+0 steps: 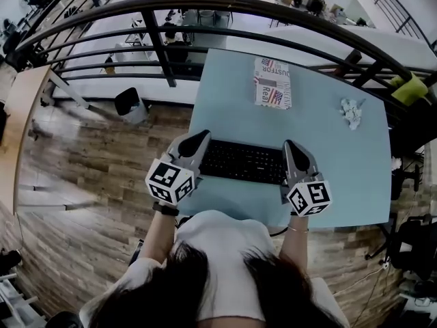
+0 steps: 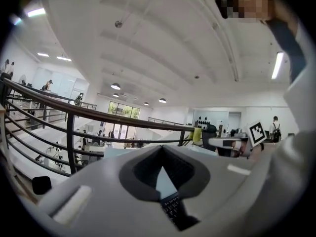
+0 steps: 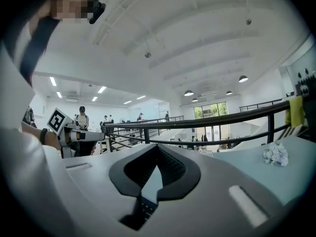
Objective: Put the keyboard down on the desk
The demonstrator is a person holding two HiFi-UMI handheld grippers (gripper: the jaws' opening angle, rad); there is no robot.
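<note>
A black keyboard [image 1: 242, 161] lies across the near part of the light-blue desk [image 1: 341, 162]. My left gripper [image 1: 203, 137] sits at the keyboard's left end and my right gripper [image 1: 288, 144] at its right end, both with jaws together over the edge. In the left gripper view the jaws [image 2: 162, 148] are closed, with the keyboard's keys [image 2: 173, 206] showing in the slit between them. The right gripper view is the same: closed jaws [image 3: 158, 147] and keys [image 3: 145, 207] low in the gap.
A folded newspaper [image 1: 272, 82] lies at the desk's far edge and a crumpled white paper [image 1: 352, 111] at the far right. A dark metal railing [image 1: 205, 5] curves behind the desk. A black chair [image 1: 130, 102] stands on the wooden floor to the left.
</note>
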